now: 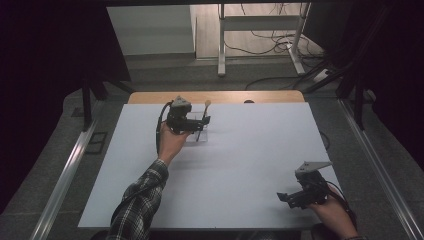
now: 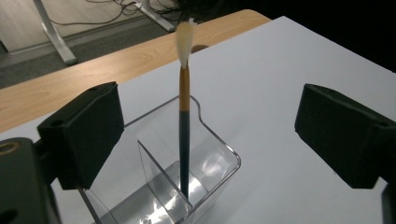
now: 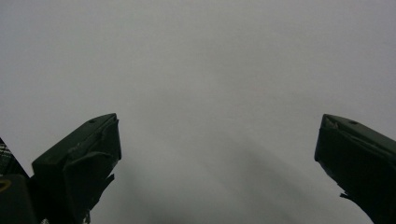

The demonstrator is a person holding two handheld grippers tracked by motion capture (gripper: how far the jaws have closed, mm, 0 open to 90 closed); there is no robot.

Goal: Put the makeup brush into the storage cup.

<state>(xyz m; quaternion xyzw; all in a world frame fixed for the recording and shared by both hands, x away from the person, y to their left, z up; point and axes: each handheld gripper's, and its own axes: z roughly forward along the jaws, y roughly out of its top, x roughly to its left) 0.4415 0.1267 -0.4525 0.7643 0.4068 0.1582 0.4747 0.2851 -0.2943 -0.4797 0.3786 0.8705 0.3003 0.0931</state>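
In the left gripper view, the clear plastic holder is running off the bottom edge of the frame, so its near wall and base are cut off, and the left jaw is covering part of its left side. Its transparent walls are hard to trace against the pale desk, though one inner divider is showing. A paintbrush is standing nearly upright in it, in the compartment to the right of the divider, with its dark lower handle, orange upper handle and white bristle tip pointing toward the top centre of the frame. The left gripper is standing wide open, its jaws flanking the holder and brush without gripping either.

In the high view, the left gripper is sitting in the upper middle of the frame, and its body is hiding most of the holder; the brush is reading only as a thin line with a pale tip. The right gripper is hovering low at the lower right, well apart from the holder, its jaws looking spread. A plaid sleeve is entering at the bottom left.

In the right gripper view, the right gripper is gaping wide with nothing between its jaws, above bare grey desk surface.

Beyond the desk, a wooden strip, a white metal frame and loose cables are lying at the top of the high view.
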